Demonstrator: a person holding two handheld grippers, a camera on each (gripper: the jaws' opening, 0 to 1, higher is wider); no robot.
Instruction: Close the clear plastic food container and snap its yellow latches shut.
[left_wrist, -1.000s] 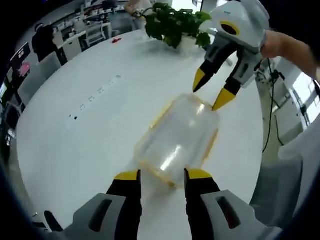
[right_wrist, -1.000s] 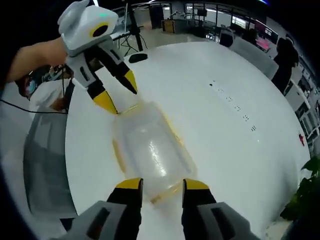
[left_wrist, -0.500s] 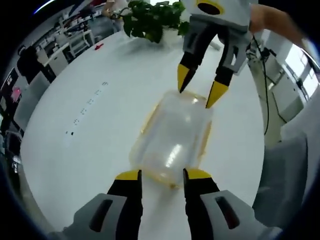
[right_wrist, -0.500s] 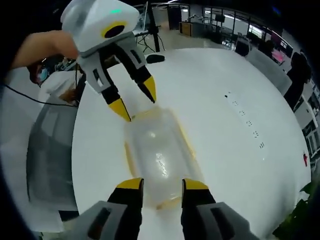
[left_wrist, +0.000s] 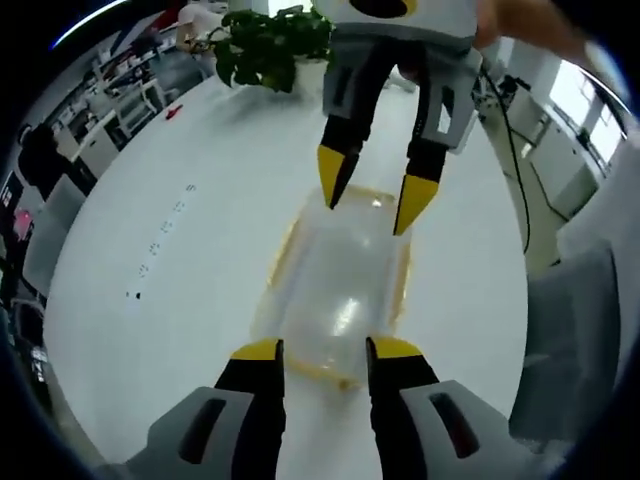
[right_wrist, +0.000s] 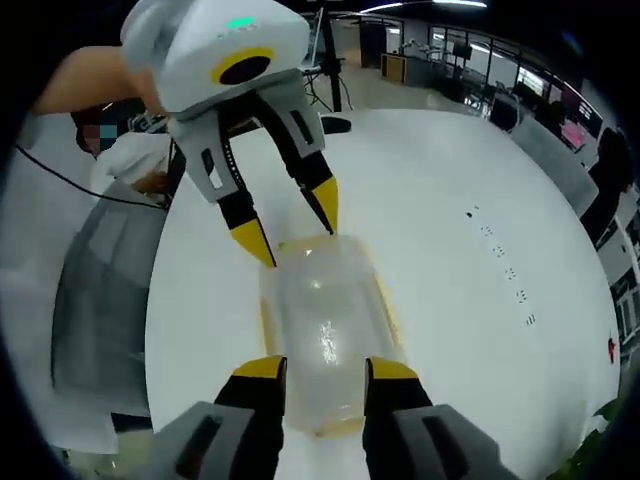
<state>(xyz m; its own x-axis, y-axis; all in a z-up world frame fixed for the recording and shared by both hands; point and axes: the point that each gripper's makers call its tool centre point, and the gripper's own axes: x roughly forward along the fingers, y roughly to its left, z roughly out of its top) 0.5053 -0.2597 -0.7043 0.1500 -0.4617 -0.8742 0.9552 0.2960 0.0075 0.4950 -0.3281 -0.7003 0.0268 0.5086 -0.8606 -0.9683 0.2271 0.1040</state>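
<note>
The clear plastic container (left_wrist: 340, 280) lies with its lid on top on the white table (left_wrist: 200, 150), yellow latches (left_wrist: 283, 250) along its edges. My left gripper (left_wrist: 326, 350) is open, its yellow-tipped jaws straddling the container's near end. At the far end stands my right gripper (left_wrist: 372, 195), open, tips down beside the lid's corners. In the right gripper view the container (right_wrist: 325, 335) runs away from my right gripper (right_wrist: 327, 368), which is open at its near end. There the left gripper (right_wrist: 290, 225) points down at the far end.
A potted plant (left_wrist: 265, 45) stands at the table's far edge. A row of small sockets (left_wrist: 160, 235) is set in the tabletop. A grey chair (left_wrist: 570, 340) sits by the table edge, also seen as the chair (right_wrist: 100, 290). Desks and people fill the room behind.
The two grippers have drawn closer over the container and now line up opposite each other at its two ends. The container stays on the table. Both stay open.
</note>
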